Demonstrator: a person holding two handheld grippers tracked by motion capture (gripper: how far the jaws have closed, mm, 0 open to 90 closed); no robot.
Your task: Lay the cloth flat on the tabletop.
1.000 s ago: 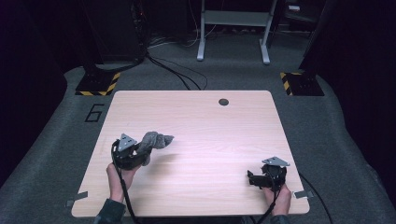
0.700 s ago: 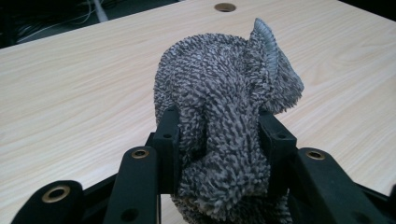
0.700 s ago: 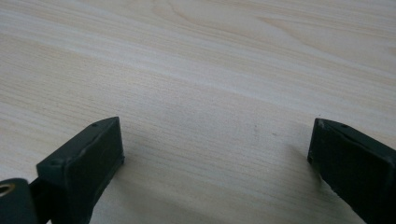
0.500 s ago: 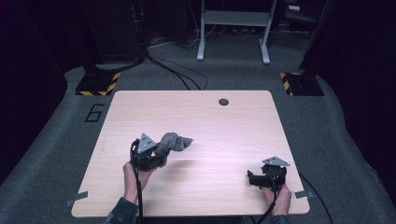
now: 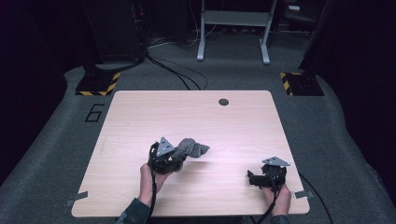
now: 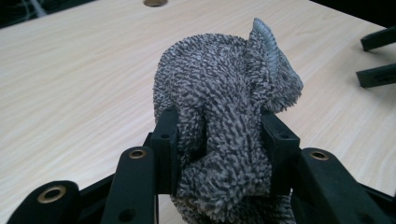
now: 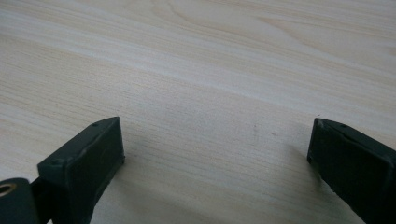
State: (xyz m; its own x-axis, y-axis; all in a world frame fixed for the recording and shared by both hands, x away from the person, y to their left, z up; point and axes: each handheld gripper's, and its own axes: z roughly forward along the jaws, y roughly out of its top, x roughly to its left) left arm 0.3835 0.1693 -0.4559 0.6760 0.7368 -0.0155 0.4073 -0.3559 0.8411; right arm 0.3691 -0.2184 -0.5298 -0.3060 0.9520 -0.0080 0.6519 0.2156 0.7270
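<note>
The left gripper [image 5: 180, 157] is clamped on a grey fuzzy cloth [image 5: 191, 149], a shaggy bundle of towel-like fabric. In the left gripper view its two black fingers [image 6: 167, 140] press into the sides of the cloth [image 6: 224, 112], which bulges up between them and folds over at the top, where a ribbed hem edge shows. From above, the cloth sits a little left of the middle of the tabletop [image 5: 196, 116], nearer the front edge than the far one, with its loose end stretching out toward the right edge; whether that end rests on the wood or hangs just over it cannot be told. The right gripper [image 5: 254, 178] is near the front right corner of the tabletop, well apart from the cloth. In the right gripper view its fingers [image 7: 88, 158] stand wide apart with bare pale wood between them, gripping nothing and low over the surface. A small dark round hole [image 5: 223, 101] lies close to the far edge of the tabletop.
</note>
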